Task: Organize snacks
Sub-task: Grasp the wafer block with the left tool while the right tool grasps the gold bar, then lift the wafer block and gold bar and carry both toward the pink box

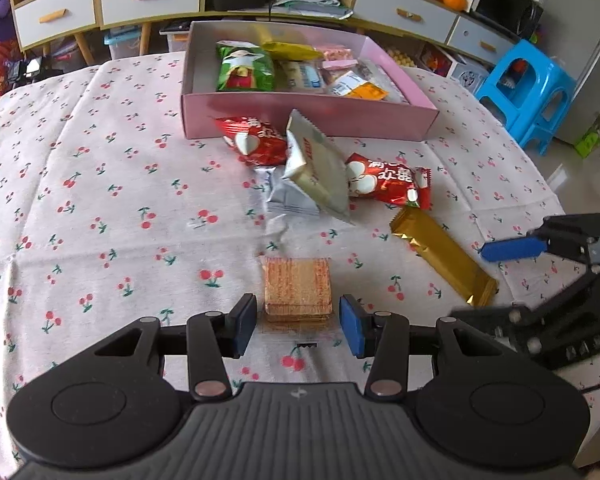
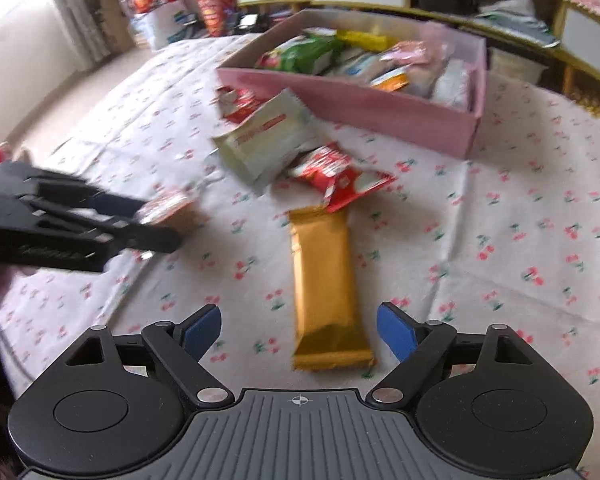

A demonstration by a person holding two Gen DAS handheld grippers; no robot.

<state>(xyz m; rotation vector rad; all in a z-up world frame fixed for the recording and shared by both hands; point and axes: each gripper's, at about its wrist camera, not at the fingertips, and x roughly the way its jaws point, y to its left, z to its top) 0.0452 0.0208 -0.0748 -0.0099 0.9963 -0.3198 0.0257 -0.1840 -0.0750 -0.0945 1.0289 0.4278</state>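
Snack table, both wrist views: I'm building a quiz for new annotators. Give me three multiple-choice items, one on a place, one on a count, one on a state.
1. Where does the green snack bag lie?
A. in the pink box
B. on the tablecloth
C. on the blue stool

2. How many red snack packets lie outside the box?
A. one
B. two
C. four

3. The left gripper is:
A. open around the wafer pack
B. shut on the gold bar
C. inside the box

A: it sits between the box walls. B: two by the box. A: pads flank the pack with gaps.
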